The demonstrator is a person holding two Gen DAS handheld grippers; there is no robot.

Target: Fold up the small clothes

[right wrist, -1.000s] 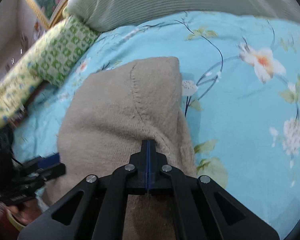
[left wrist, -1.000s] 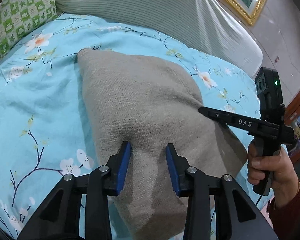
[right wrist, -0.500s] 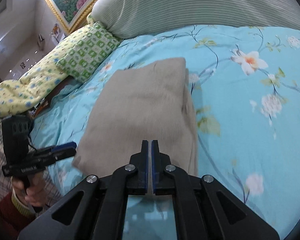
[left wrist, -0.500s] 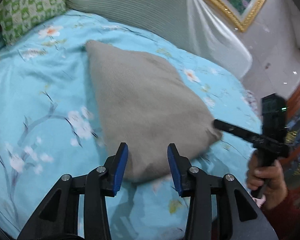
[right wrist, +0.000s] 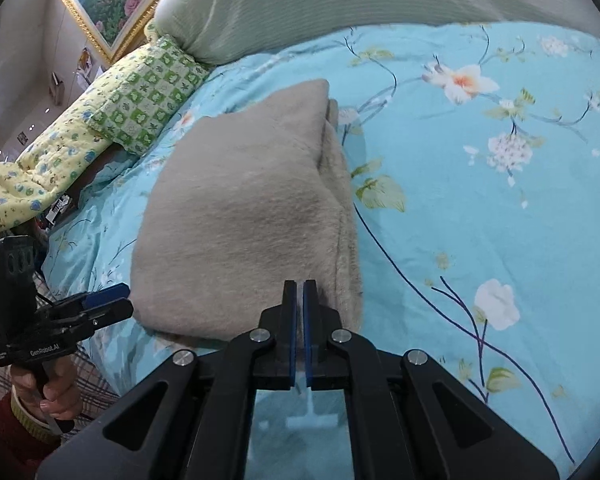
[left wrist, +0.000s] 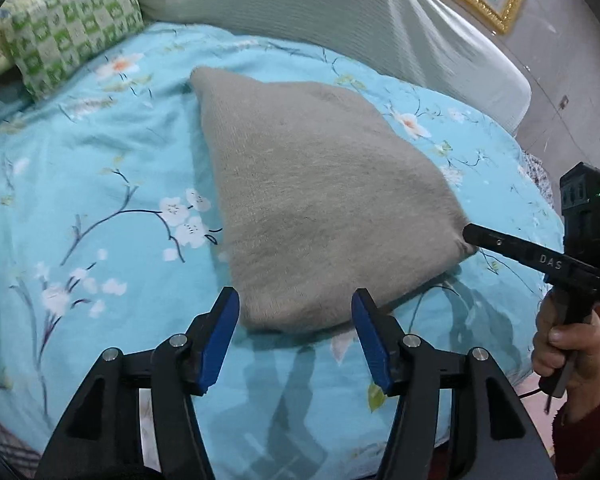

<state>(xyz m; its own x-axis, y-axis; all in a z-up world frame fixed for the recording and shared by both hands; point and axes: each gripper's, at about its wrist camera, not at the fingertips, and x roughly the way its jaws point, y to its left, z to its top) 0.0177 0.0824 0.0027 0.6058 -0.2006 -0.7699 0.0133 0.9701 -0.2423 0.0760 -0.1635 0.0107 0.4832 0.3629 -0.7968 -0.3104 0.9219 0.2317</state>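
A folded beige knit garment (left wrist: 316, 200) lies flat on the blue floral bedspread (left wrist: 100, 208); it also shows in the right wrist view (right wrist: 244, 216). My left gripper (left wrist: 296, 312) is open and empty, held just short of the garment's near edge. It also shows at the left of the right wrist view (right wrist: 112, 300). My right gripper (right wrist: 299, 300) is nearly shut with a thin gap and holds nothing, just off the garment's near right corner. In the left wrist view its tip (left wrist: 472, 236) sits at that corner.
A green checked pillow (left wrist: 72, 20) and a striped grey bolster (left wrist: 320, 12) lie at the head of the bed. A yellow floral quilt (right wrist: 32, 176) lies at the bed's side. A gold-framed picture (right wrist: 100, 4) hangs on the wall.
Both grippers have drawn back from the garment toward the bed's edge. The right gripper has let go of the garment and opened a slit. The garment now lies flat.
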